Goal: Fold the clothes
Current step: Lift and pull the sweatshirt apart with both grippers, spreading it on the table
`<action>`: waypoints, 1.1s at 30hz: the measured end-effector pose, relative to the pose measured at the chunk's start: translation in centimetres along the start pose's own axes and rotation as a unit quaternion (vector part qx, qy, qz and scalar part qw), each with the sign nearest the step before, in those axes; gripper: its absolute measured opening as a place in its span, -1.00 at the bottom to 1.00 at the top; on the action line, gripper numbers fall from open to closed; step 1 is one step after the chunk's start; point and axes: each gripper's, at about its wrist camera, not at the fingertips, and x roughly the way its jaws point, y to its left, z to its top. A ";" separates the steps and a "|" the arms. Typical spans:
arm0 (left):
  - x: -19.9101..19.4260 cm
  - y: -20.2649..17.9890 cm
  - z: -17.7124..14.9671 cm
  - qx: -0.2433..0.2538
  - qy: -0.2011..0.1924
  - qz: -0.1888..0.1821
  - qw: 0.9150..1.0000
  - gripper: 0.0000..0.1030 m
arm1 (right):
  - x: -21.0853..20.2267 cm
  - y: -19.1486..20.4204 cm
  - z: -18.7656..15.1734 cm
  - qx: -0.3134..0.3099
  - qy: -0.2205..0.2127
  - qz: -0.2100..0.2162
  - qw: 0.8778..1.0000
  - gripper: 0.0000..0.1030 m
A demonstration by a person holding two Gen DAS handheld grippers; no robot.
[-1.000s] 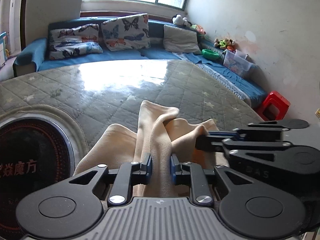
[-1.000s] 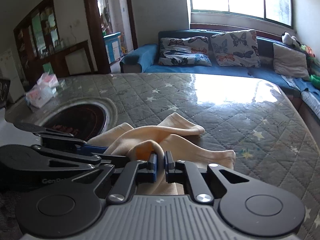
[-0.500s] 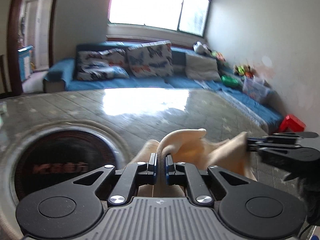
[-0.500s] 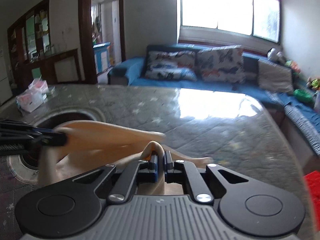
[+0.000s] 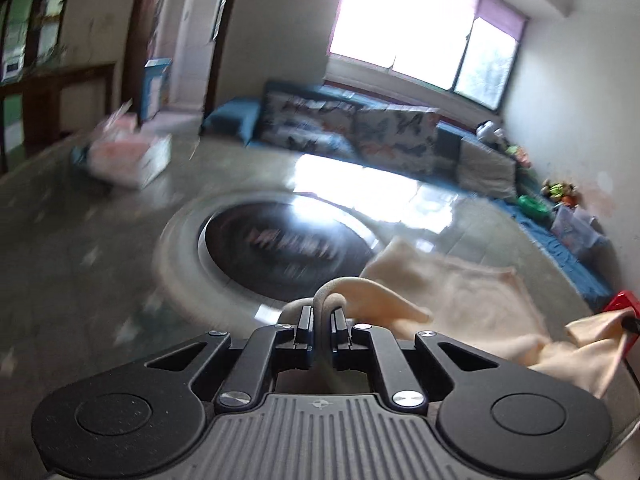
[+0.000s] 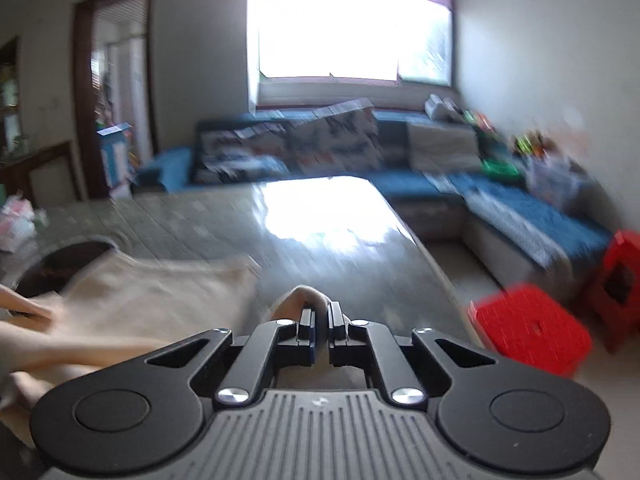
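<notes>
A cream cloth garment (image 5: 460,300) hangs spread between both grippers above the grey quilted table (image 5: 80,240). My left gripper (image 5: 323,322) is shut on a bunched edge of it. The cloth runs right toward the other gripper's tip (image 5: 630,322) at the frame's edge. In the right wrist view my right gripper (image 6: 319,322) is shut on another bunched edge, and the cloth (image 6: 152,300) stretches away to the left. Both views are motion-blurred.
A round black induction plate (image 5: 280,248) is set into the table under the cloth. A white box with pink items (image 5: 128,156) sits at the far left. A blue sofa (image 6: 520,208) lines the back and right. Red stools (image 6: 532,332) stand beside the table's right edge.
Both grippers have lifted and moved apart, left going left and right going right. The cloth, bunched together before, is now pulled out wide between them.
</notes>
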 end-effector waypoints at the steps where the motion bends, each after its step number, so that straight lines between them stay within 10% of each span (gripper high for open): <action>1: 0.3 0.4 -0.4 -0.003 0.012 0.008 1.000 -0.83 | 0.1 -0.6 -0.7 0.006 0.013 -0.008 1.000 -0.88; 11: -2.3 1.4 -1.5 0.027 -0.008 0.042 0.999 -0.05 | -1.8 -4.0 -3.3 0.027 0.053 -0.027 0.998 -0.26; 33: 8.3 -6.4 3.9 0.103 0.014 -0.004 0.995 -0.01 | -2.0 -2.3 -0.8 -0.029 0.053 0.014 0.998 0.19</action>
